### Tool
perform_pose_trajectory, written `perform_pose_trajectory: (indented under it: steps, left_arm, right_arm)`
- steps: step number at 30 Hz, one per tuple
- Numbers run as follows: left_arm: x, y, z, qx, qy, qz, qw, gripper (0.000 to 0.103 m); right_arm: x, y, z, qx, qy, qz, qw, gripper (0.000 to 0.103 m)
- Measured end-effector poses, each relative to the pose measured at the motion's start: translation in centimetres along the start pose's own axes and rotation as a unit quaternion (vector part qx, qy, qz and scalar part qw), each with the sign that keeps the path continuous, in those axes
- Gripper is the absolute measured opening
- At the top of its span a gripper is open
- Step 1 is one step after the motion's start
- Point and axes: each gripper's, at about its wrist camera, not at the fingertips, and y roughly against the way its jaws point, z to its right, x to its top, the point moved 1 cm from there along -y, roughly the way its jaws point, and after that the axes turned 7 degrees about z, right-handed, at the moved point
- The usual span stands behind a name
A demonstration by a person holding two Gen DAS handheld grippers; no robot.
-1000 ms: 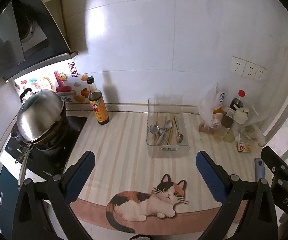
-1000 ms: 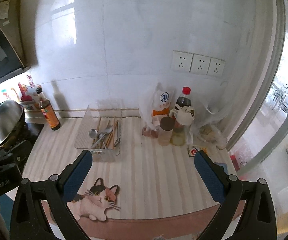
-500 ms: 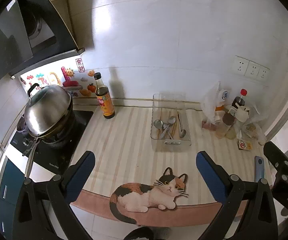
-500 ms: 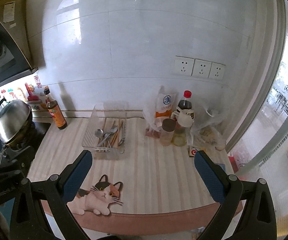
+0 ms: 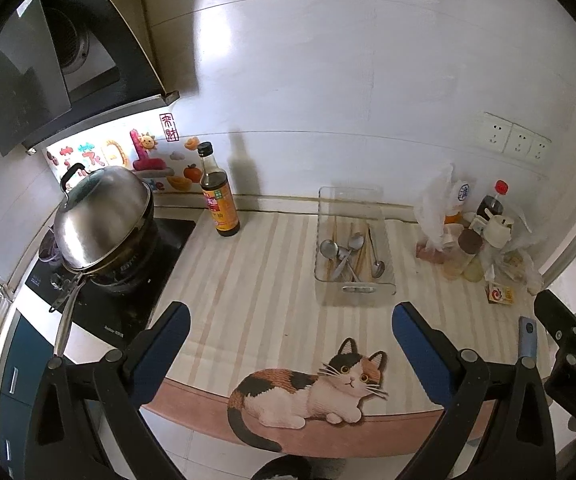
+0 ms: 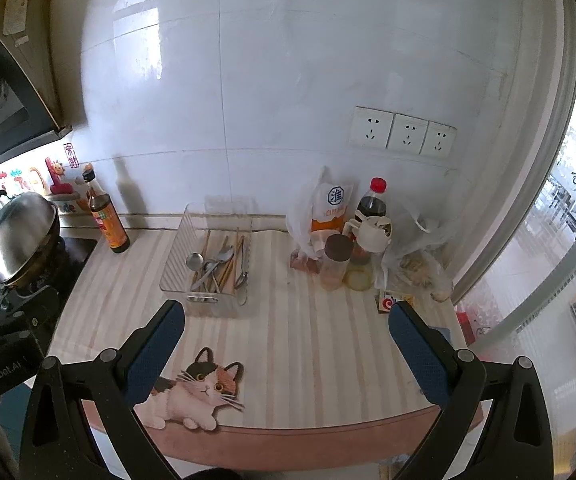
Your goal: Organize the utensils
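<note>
1. Left wrist view: I have pulled back over the last second, so the clear plastic tray (image 5: 355, 248) of metal spoons (image 5: 346, 250) and wooden chopsticks now sits farther ahead. My left gripper (image 5: 288, 344) is spread wide, holding nothing. Utensils lie jumbled in the tray, fitting sorting done or pending.
2. Right wrist view: my right gripper (image 6: 285, 346) is spread and empty; the tray is ahead to its left on the striped cat-print counter mat (image 6: 308, 344), white tiled wall behind.

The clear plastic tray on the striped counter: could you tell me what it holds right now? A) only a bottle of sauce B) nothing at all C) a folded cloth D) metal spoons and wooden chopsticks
D: in the clear plastic tray several metal spoons lie mixed with wooden chopsticks; both grippers, the left gripper and the right gripper, are open and empty.
</note>
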Motion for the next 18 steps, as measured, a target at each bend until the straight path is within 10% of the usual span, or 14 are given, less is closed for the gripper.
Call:
perform_pose_trajectory:
  steps: [18]
  left_arm:
    - [-0.2, -0.78, -0.12, -0.001, -0.003, -0.004, 1.0, 0.103]
  right_arm:
    - [-0.33, -0.75, -0.94, 0.002, 0.001, -0.007, 1.0, 0.103]
